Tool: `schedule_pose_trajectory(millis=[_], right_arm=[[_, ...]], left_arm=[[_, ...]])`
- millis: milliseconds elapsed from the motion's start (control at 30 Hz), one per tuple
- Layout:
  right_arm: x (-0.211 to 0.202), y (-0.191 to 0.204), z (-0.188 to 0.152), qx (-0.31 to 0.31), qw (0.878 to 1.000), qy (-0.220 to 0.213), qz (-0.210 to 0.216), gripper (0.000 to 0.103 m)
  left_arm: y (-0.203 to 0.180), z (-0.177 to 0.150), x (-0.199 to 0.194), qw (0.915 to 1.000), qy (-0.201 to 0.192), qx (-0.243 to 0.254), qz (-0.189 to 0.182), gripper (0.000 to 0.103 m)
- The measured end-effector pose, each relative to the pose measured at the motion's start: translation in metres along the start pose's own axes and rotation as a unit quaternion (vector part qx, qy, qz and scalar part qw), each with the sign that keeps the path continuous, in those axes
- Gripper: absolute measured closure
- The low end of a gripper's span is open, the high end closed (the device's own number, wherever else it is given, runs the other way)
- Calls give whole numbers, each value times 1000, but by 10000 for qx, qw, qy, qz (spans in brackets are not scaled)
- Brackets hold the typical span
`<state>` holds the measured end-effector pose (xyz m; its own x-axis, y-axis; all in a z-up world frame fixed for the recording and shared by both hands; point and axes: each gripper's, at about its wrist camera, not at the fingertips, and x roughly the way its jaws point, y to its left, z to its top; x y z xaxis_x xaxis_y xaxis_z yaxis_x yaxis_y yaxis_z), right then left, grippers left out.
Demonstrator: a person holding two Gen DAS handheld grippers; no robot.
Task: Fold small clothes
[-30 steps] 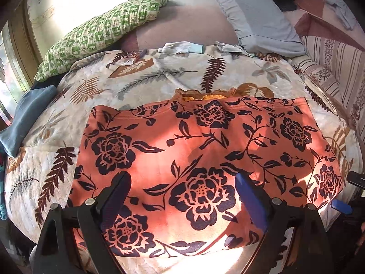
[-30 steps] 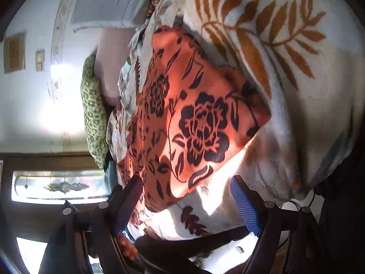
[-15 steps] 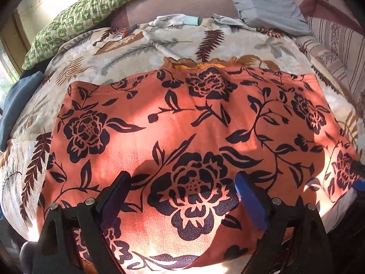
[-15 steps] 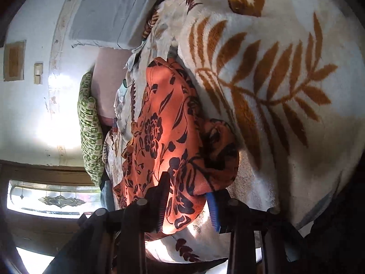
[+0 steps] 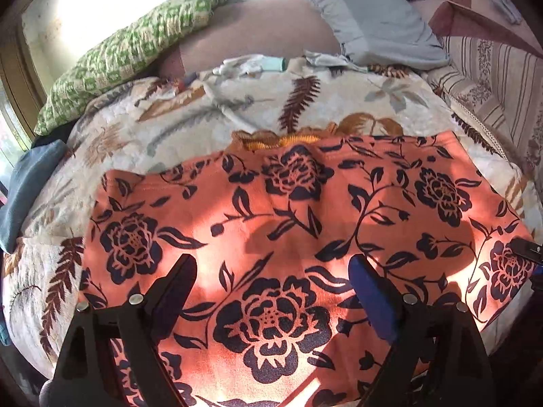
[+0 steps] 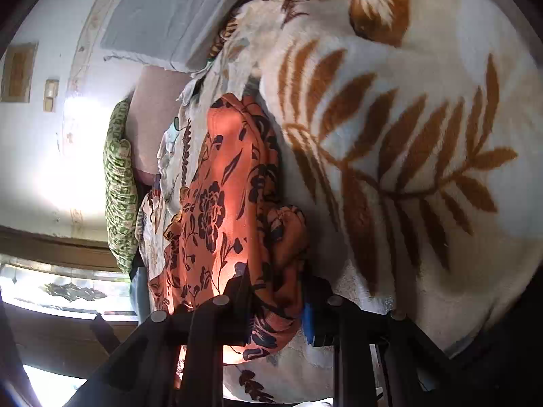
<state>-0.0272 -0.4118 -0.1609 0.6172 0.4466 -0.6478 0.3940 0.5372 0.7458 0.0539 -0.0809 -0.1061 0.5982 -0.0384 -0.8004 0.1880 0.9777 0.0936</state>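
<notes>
An orange garment with a dark floral print (image 5: pixel 271 224) lies spread flat on a leaf-patterned blanket (image 5: pixel 190 125). My left gripper (image 5: pixel 271 291) is open, hovering just above the garment's near middle, holding nothing. My right gripper (image 6: pixel 276 291) is shut on the garment's right corner (image 6: pixel 285 237), which bunches between its jaws. The rest of the garment (image 6: pixel 220 196) stretches away in the right wrist view. The right gripper's tip also shows at the right edge of the left wrist view (image 5: pixel 526 254).
A green patterned pillow (image 5: pixel 129 54) and a grey pillow (image 5: pixel 370 17) lie at the far side of the bed. Small pale clothes (image 5: pixel 251 64) sit by the pillows. A blue cloth (image 5: pixel 27 183) lies at the left, a striped cover (image 5: pixel 499 84) at the right.
My right gripper closed on the garment's right corner and pulled it into a bunch. My left gripper moved in over the garment, then drew back a little, staying open.
</notes>
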Motion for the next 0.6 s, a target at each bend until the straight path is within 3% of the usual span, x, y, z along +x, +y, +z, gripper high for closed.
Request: schedule_pose_trajectory(millis=[33, 100, 133, 200, 233, 267, 300, 333, 600], right_arm=[[-3, 6, -1, -142, 9999, -38, -28, 80], [-2, 11, 0, -342, 9992, -38, -208, 76], [4, 9, 1, -342, 9988, 25, -347, 66], [18, 0, 3, -205, 9991, 185, -307, 45], [19, 0, 3, -241, 9992, 134, -289, 45], [19, 4, 4, -314, 9989, 128, -315, 47], [18, 9, 4, -436, 9983, 114, -368, 70], [16, 15, 4, -540, 9977, 117, -398, 80], [-15, 102, -8, -1678, 9847, -264, -397, 84]], left_arm=[[-2, -1, 8, 9999, 130, 31, 70, 12], [-6, -13, 46, 9959, 895, 79, -36, 9], [-4, -14, 45, 9980, 634, 0, -12, 8], [-5, -11, 40, 9978, 664, 88, 7, 9], [-3, -9, 39, 9975, 703, 36, -64, 9], [1, -7, 38, 9971, 752, -21, -131, 10], [5, -7, 36, 9969, 768, -93, -173, 10], [9, -6, 31, 9970, 731, -186, -180, 11], [48, -4, -15, 9962, 220, -765, -365, 11]])
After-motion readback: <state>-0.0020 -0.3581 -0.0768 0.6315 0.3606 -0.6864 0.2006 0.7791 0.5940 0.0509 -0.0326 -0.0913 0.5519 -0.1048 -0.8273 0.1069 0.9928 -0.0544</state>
